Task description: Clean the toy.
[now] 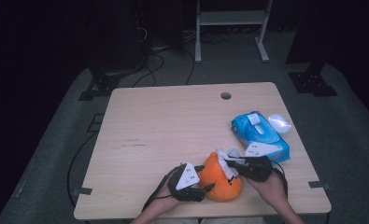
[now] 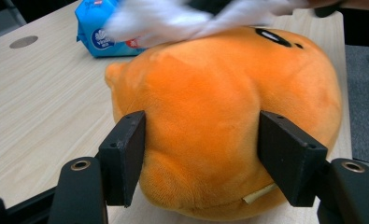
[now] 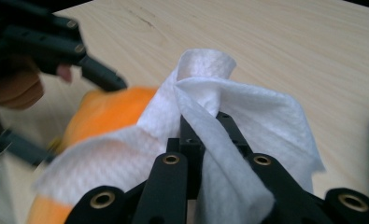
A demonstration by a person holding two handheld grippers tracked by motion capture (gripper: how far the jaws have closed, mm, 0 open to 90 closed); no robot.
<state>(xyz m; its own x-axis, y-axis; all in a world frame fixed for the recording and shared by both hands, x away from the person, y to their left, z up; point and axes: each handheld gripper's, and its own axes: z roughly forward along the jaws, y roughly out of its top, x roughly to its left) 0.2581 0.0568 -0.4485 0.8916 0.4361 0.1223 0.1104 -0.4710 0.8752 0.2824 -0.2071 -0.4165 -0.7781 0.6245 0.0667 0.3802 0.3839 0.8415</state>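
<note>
An orange plush toy [image 1: 224, 179] is sitting near the front edge of the wooden table [image 1: 163, 126], between the person's two hands. It is a rounded, soft lump with short, velvety pile and a small pointed bump on one side; dark stitched marks are showing on its top in the left gripper view, and a pale tag is peeking out at its base.

The left gripper [image 2: 201, 156] is clamping the toy by its lower flank: its two flat, square black jaws are standing partly apart, one on each side of the plush body, and the fabric is bulging slightly between them.

The right gripper [image 3: 205, 123] is pinching a white wet wipe [image 3: 238, 121] with its jaws closed tight on a fold of it. The wipe is thin, with a fine embossed weave, crumpled and bunched up above the jaw tips and draping down on both sides. In the left gripper view it is blurred and lying across the top of the toy, touching the plush.

Just beyond the right hand [image 1: 271, 186], a blue soft pack of wipes [image 1: 259, 135] is lying flat on the table, glossy, with a paler flap on top. Beside the pack, at the table's right edge, a small translucent, rounded white object [image 1: 279, 123] is resting. A round cable hole [image 1: 225, 95] is showing near the far edge of the pale, matte wood-grain tabletop.
</note>
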